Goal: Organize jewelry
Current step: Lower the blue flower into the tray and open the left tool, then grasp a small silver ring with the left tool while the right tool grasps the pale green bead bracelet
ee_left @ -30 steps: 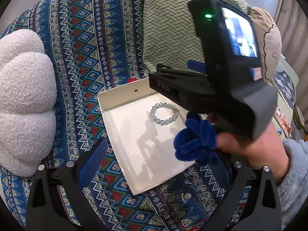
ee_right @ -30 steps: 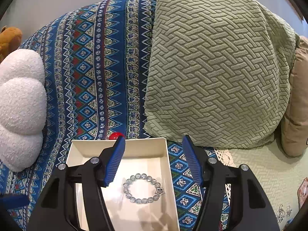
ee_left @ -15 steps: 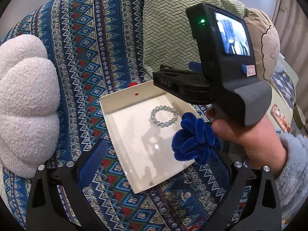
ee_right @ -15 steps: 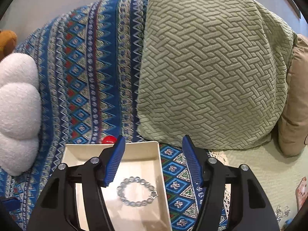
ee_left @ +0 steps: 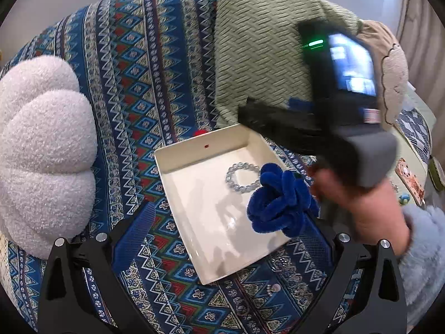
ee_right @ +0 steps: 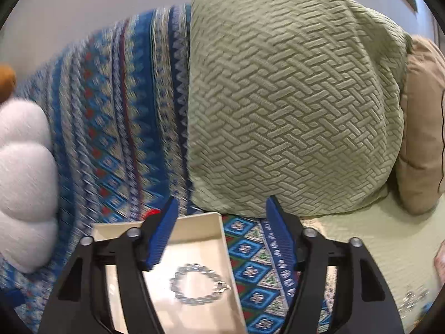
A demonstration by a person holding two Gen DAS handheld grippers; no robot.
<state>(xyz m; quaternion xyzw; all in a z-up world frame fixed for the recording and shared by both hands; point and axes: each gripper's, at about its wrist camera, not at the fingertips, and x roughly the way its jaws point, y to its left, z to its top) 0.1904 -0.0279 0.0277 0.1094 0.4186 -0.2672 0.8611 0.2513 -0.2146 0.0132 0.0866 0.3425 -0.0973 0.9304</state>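
A white square tray point(ee_left: 194, 156) lies on the patterned blue blanket; it also shows in the right wrist view point(ee_right: 200, 222). A clear bead bracelet point(ee_left: 236, 176) lies inside it and shows in the right wrist view point(ee_right: 194, 284) too. A fuzzy blue scrunchie point(ee_left: 281, 203) hangs on my left gripper's right finger, above the tray's right side. My left gripper point(ee_left: 225, 222) is open wide. My right gripper point(ee_right: 219, 231) is open and empty above the tray's far right corner; its body point(ee_left: 347, 117) shows in the left wrist view, blurred.
A white fluffy cushion point(ee_left: 41, 150) lies left of the tray. A green woven pillow point(ee_right: 292, 97) and a tan cushion point(ee_right: 422, 128) stand behind. A small red object point(ee_left: 198, 132) sits at the tray's far edge. Small silver pieces point(ee_left: 274, 288) lie on the blanket near the tray.
My right gripper has risen and shifted right, away from the bracelet, still open. My left gripper with the scrunchie has moved slightly up and toward the tray.
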